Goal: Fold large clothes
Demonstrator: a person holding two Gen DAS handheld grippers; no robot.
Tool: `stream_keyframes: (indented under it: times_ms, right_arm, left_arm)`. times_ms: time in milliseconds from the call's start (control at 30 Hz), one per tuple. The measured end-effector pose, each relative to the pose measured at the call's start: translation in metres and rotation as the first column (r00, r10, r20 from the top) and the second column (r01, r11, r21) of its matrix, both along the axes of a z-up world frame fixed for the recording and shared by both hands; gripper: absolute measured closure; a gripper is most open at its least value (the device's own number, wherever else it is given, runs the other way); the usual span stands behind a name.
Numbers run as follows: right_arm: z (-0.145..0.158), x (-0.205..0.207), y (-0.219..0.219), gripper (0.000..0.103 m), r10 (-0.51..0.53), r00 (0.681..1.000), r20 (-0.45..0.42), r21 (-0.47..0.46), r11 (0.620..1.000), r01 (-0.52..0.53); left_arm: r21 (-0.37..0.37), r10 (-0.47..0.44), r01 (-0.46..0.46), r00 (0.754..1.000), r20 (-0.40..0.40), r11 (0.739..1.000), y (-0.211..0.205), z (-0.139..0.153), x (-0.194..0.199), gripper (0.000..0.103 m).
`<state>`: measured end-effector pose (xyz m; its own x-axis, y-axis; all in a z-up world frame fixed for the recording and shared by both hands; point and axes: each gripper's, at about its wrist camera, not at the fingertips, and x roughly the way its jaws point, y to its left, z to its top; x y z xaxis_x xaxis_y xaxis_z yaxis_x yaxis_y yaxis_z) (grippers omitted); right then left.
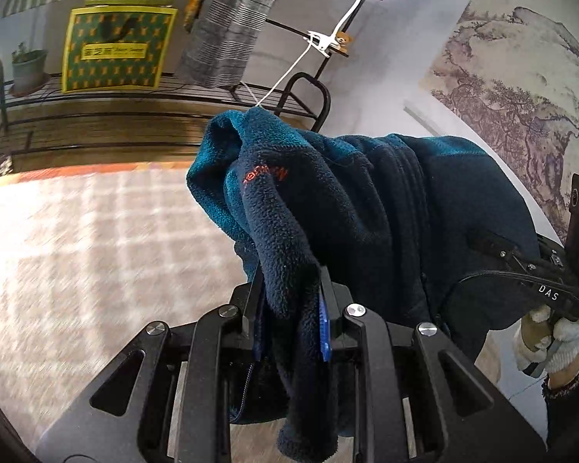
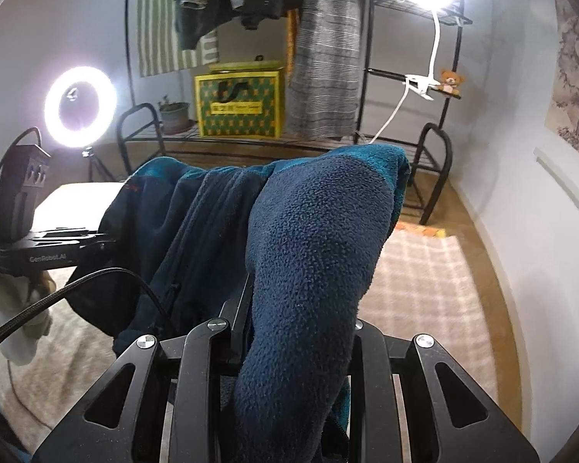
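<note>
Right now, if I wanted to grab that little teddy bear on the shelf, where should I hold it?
Probably round its tummy, coming from the front. The teddy bear sits upright on the shelf, facing out, beside the white lamp clip. It looks small and soft, so a gentle pinch should do.

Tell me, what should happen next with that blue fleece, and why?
Probably carry it over the checked rug and lower it flat. Both tools, left and right, are clamped on the fleece jacket, which hangs bunched in the air between them, so no fold can start.
</note>
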<state>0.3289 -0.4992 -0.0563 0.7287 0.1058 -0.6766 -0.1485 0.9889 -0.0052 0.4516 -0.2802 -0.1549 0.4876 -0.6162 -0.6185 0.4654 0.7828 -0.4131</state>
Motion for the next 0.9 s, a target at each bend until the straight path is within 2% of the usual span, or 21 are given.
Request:
stream_keyframes:
  times_ms: [167, 400, 600, 700, 800, 867, 900]
  right_arm:
    - [-0.012, 0.019, -0.033, 0.081, -0.052, 0.999, -0.002, -0.027, 0.998, 0.052]
    - [-0.041, 0.041, -0.077, 0.081, -0.105, 0.994, -0.017, -0.033, 0.994, 0.104]
    - [-0.069, 0.06, -0.1, 0.081, -0.101, 0.994, -0.03, 0.008, 0.995, 0.101]
    - [-0.082, 0.071, -0.11, 0.079, -0.113, 0.992, -0.055, 0.014, 0.993, 0.114]
    - [-0.097, 0.079, -0.125, 0.073, -0.158, 0.982, -0.106, 0.007, 0.987, 0.16]
    - [-0.105, 0.082, -0.134, 0.061, -0.189, 0.973, -0.134, -0.004, 0.982, 0.19]
    - [-0.11, 0.082, -0.138, 0.06, -0.197, 0.969, -0.148, 0.006, 0.98, 0.2]
  left_arm:
    - [0.002, -0.025, 0.025, 1.0, 0.011, 1.0, -0.044, -0.007, 0.023, 0.084]
    - [0.002, -0.053, 0.053, 0.998, -0.014, 0.999, -0.096, -0.031, 0.047, 0.084]
    - [0.006, -0.037, 0.037, 0.999, -0.031, 0.999, -0.099, -0.05, 0.059, 0.084]
    - [0.033, -0.026, 0.028, 0.999, -0.044, 0.999, -0.094, -0.061, 0.065, 0.084]
    - [0.05, -0.018, 0.021, 0.998, -0.058, 0.999, -0.09, -0.07, 0.07, 0.083]
    - [0.056, -0.021, 0.024, 0.998, -0.053, 0.998, -0.09, -0.072, 0.071, 0.081]
    - [0.067, -0.022, 0.025, 0.999, -0.045, 0.997, -0.091, -0.073, 0.071, 0.08]
